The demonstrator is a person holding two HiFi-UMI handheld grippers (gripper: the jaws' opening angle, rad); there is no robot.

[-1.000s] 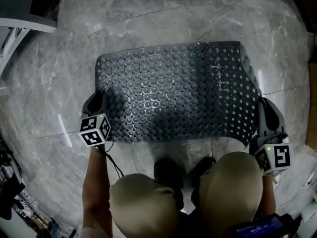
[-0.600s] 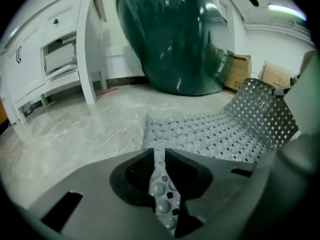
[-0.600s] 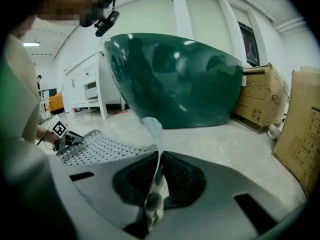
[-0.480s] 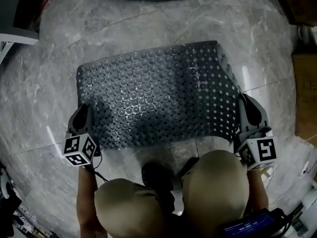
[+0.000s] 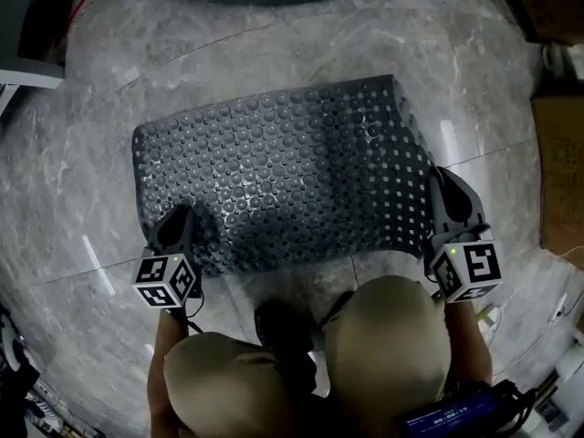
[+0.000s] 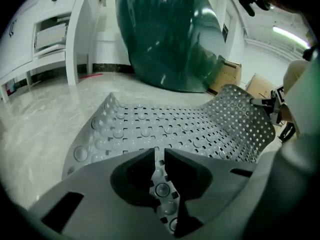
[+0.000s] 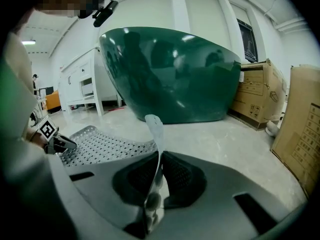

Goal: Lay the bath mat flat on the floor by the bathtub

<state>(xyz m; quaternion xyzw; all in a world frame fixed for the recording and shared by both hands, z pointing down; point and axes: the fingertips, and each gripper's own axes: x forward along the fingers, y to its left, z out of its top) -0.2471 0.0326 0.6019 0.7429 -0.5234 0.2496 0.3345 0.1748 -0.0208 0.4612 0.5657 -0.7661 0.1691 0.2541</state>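
Head view: found the mat [image 5: 283, 167] spread on the floor [image 5: 274, 44], pinched at 7 o'clock by the left gripper [image 5: 179, 224] and at 4 o'clock by the right gripper [image 5: 440, 188] (right edge curled upward). Left gripper view: clamped the mat's near edge between its jaws, bathtub [image 6: 170, 39] at 12 o'clock. Right gripper view: gripped the upturned edge likewise.

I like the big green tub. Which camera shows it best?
The right gripper view: nearly the whole bathtub stands clear there. The left gripper view cuts off its top, and the head view shows only a dark edge.
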